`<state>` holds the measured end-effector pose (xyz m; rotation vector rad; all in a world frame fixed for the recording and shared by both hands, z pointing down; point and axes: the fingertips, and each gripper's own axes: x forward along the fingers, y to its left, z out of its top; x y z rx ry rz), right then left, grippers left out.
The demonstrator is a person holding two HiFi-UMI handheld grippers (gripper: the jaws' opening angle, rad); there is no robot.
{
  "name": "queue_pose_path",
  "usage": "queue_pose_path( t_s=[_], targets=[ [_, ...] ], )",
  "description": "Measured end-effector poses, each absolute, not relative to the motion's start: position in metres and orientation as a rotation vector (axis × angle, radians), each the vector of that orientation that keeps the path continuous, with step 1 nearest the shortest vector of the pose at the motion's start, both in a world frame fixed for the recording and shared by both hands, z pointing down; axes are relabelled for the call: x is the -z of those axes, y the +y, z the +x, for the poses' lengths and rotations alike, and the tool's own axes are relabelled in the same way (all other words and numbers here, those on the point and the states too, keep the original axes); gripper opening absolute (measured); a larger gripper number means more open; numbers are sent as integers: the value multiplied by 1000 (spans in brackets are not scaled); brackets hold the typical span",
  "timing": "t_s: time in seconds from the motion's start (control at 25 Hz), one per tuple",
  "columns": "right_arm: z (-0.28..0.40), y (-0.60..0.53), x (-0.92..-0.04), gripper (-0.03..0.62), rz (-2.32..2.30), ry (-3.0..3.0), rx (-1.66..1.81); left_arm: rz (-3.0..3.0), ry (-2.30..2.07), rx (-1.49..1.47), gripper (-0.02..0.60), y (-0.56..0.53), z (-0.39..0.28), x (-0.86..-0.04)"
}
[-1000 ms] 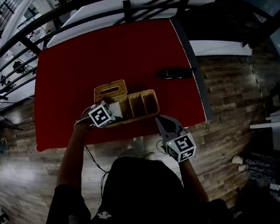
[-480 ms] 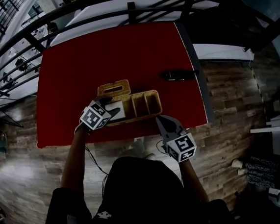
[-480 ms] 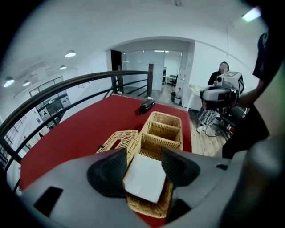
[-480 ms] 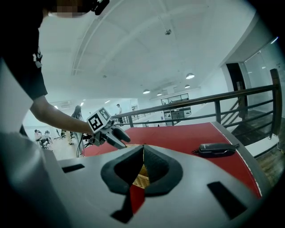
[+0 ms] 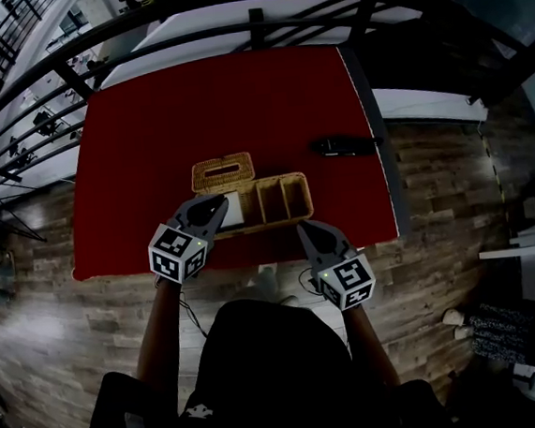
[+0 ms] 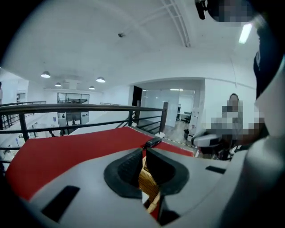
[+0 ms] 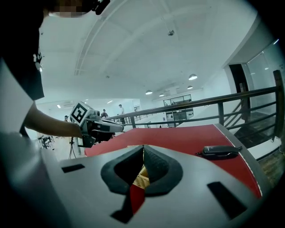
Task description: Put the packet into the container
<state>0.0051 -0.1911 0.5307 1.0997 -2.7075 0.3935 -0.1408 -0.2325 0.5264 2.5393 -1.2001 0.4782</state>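
On the red counter (image 5: 238,98), the packet (image 5: 233,212) lay in the left compartment of the wicker container (image 5: 285,202), just ahead of the left tool (image 5: 216,204), its empty jaws closing.

I see my right gripper (image 7: 143,150) with its jaws pressed together, empty; a sliver of wicker container (image 7: 141,179) shows beneath them; a black device (image 7: 219,152) lies on the red table (image 7: 187,136) at right; the left gripper (image 7: 119,128) hangs at left, jaws closing on nothing.
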Motion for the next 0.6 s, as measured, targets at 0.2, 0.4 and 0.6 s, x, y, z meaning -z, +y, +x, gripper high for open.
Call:
queue_pose_path(
  t_s=[0.2, 0.4, 0.6],
  targets=[
    [-3, -187, -524, 21, 1091, -2723, -392, 2557, -1274, -289, 31, -219, -135, -495],
    [-7, -184, -518, 21, 1082, -2742, -378, 2563, -1254, -178, 17, -195, -123, -481],
    [-9, -179, -514, 21, 1082, -2753, -368, 2602, -1252, -156, 15, -174, -112, -483]
  ],
)
